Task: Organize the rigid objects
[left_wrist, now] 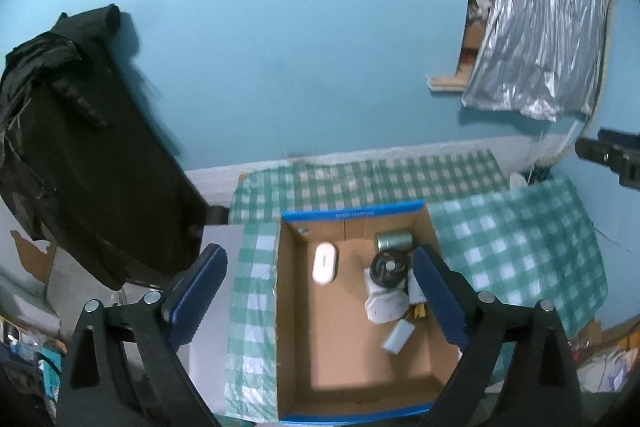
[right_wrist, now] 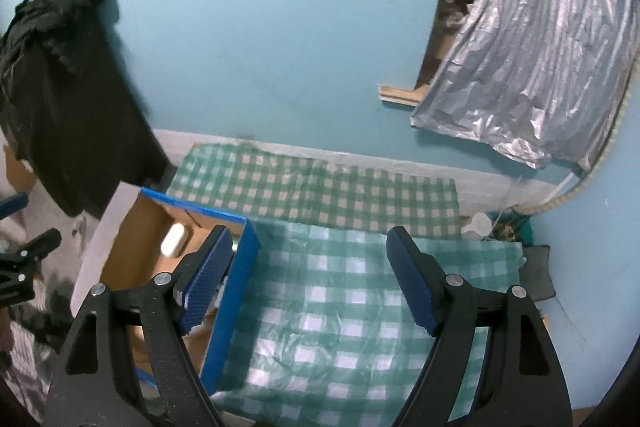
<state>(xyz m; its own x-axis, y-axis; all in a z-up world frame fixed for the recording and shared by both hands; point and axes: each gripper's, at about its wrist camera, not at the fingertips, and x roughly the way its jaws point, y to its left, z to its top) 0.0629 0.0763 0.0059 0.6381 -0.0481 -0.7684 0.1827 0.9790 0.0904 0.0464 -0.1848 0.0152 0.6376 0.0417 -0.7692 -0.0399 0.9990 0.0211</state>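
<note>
A blue-rimmed cardboard box (left_wrist: 288, 307) stands on a green checked cloth (left_wrist: 520, 251). Inside it lie a white oval case (left_wrist: 325, 263), a metal can (left_wrist: 394, 239), a black round object (left_wrist: 388, 267), a white scale-like item (left_wrist: 386, 305) and a small white block (left_wrist: 397, 335). My left gripper (left_wrist: 320, 295) is open and empty above the box. My right gripper (right_wrist: 310, 281) is open and empty above the cloth (right_wrist: 340, 307), to the right of the box (right_wrist: 234, 299). The white case (right_wrist: 174, 239) shows in the right wrist view too.
A black garment (left_wrist: 80, 131) hangs on the blue wall at the left. A silver foil sheet (left_wrist: 540, 27) hangs at the upper right. A white cup (right_wrist: 478, 225) sits by the wall behind the cloth. Clutter lies on the floor at the left.
</note>
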